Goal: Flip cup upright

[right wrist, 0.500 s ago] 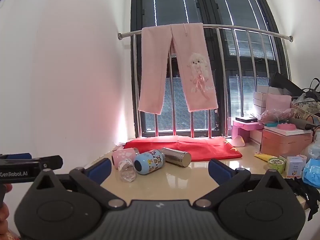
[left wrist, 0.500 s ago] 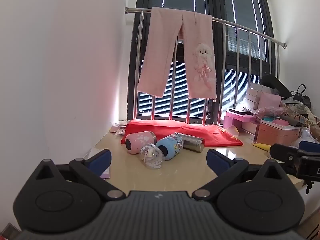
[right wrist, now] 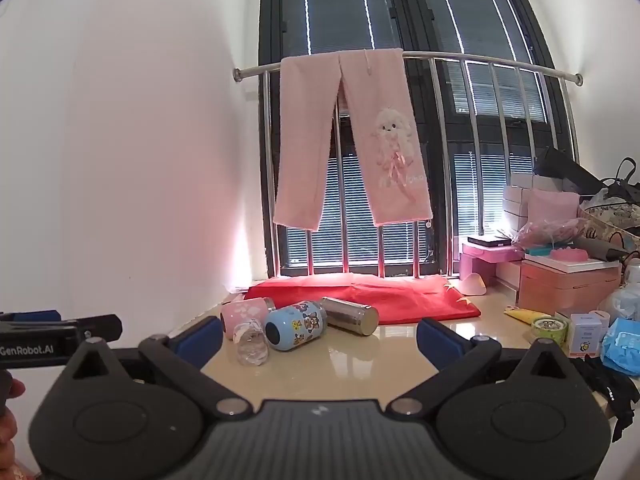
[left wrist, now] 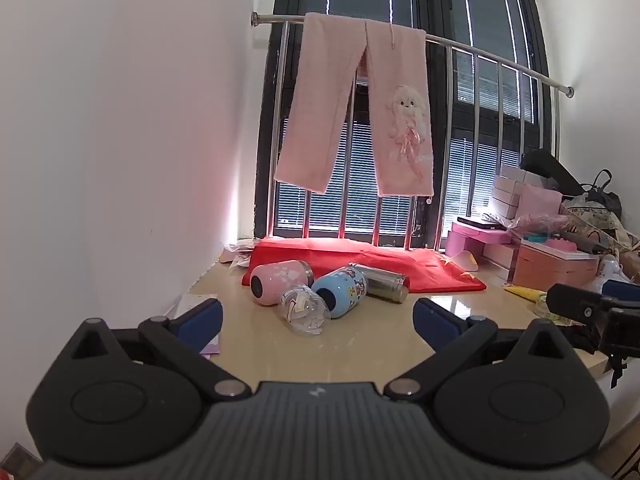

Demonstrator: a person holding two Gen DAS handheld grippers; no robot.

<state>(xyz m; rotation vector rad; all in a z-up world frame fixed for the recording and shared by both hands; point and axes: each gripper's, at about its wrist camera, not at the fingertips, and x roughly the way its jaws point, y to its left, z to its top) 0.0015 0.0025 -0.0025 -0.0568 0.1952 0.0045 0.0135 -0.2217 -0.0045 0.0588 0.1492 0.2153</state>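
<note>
Several cups lie on their sides on a beige table (left wrist: 360,352): a pink cup (left wrist: 280,280), a clear plastic cup (left wrist: 306,310), a blue cartoon cup (left wrist: 342,290) and a steel flask (left wrist: 380,282). They also show in the right wrist view: pink cup (right wrist: 244,314), clear cup (right wrist: 252,342), blue cup (right wrist: 296,324), steel flask (right wrist: 350,314). My left gripper (left wrist: 318,318) is open and empty, short of the cups. My right gripper (right wrist: 320,340) is open and empty, also short of them.
A red cloth (left wrist: 368,260) lies behind the cups under a railing with pink trousers (left wrist: 360,120). Pink boxes (right wrist: 560,280), small jars and blue packets (right wrist: 620,344) crowd the right side. A white wall stands on the left. Papers (left wrist: 196,304) lie at the table's left edge.
Both grippers have moved slightly closer to the cups; the view shifted little. Nothing was grasped.
</note>
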